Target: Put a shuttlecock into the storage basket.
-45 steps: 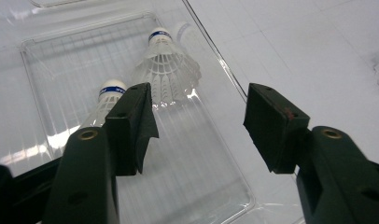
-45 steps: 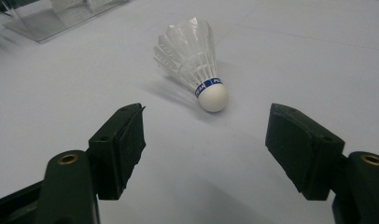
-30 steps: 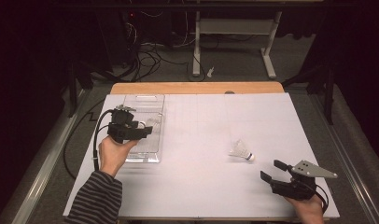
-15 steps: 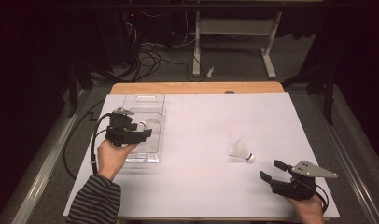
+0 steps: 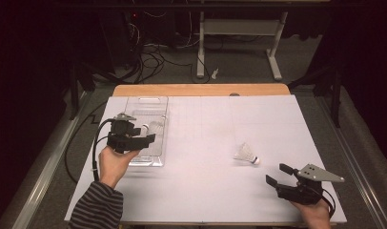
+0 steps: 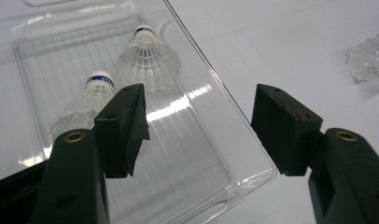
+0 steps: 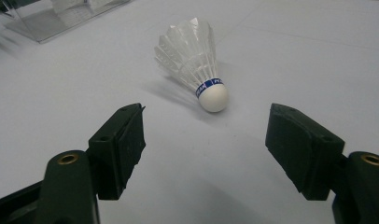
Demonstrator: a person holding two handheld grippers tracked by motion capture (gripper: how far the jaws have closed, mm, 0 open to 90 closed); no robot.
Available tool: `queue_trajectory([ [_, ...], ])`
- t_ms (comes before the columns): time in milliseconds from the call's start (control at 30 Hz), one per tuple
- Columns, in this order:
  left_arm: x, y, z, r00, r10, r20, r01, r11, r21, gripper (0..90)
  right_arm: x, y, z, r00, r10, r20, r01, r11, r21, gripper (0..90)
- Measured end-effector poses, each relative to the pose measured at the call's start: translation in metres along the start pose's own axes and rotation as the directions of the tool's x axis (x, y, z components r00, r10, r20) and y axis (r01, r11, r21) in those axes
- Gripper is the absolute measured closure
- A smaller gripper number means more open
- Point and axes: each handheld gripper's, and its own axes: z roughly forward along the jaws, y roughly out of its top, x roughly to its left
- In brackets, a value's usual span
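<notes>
You are holding your right gripper [image 7: 204, 140] with its jaws spread wide, just short of the shuttlecock [image 7: 193, 60] lying on its side on the white table [image 5: 201, 181], cork nose toward you. It is looking very light and its feather skirt crushable (so pinching gently at the firm cork seems wisest). Your left gripper [image 6: 199, 123], also spread and holding nothing, is hovering over the clear tray [image 6: 246, 170] where two shuttlecocks [image 6: 148, 58] are lying.

Overhead light fell brightly on the white table [image 5: 206, 143] while the room around it stayed near black, glare streaked the clear tray [image 6: 187, 105], the loose shuttlecock [image 7: 197, 60] cast a soft shadow, and the near jaws looked slightly blurred.
</notes>
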Motion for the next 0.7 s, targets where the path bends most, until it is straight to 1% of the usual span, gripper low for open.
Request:
queue_trajectory([
  [167,-0.001,-0.003,-0.001,1.0000,0.001,0.005,-0.001,0.9999,-0.012,36.8,0.000,0.000,0.000,1.0000,0.000,-0.001,0.000,1.000,0.001,28.9],
  [267,-0.003,-0.005,-0.003,0.9999,0.000,0.016,0.001,0.9998,-0.022,36.6,0.000,0.000,0.000,1.0000,-0.001,-0.001,0.001,1.000,0.002,28.9],
  [367,-0.004,-0.008,-0.005,0.9998,0.009,0.016,-0.008,0.9995,-0.032,36.4,0.000,0.000,0.000,1.0000,0.000,-0.001,0.000,1.000,0.001,28.9],
  [600,-0.005,-0.014,-0.009,0.9998,0.007,0.021,-0.006,0.9982,-0.059,36.1,0.000,0.000,0.000,1.0000,-0.001,-0.002,0.001,1.000,0.000,28.9],
  [700,-0.005,-0.019,-0.010,0.9997,0.016,0.016,-0.015,0.9975,-0.069,36.1,0.000,0.000,0.000,1.0000,-0.003,-0.002,0.003,1.000,0.000,28.9],
])
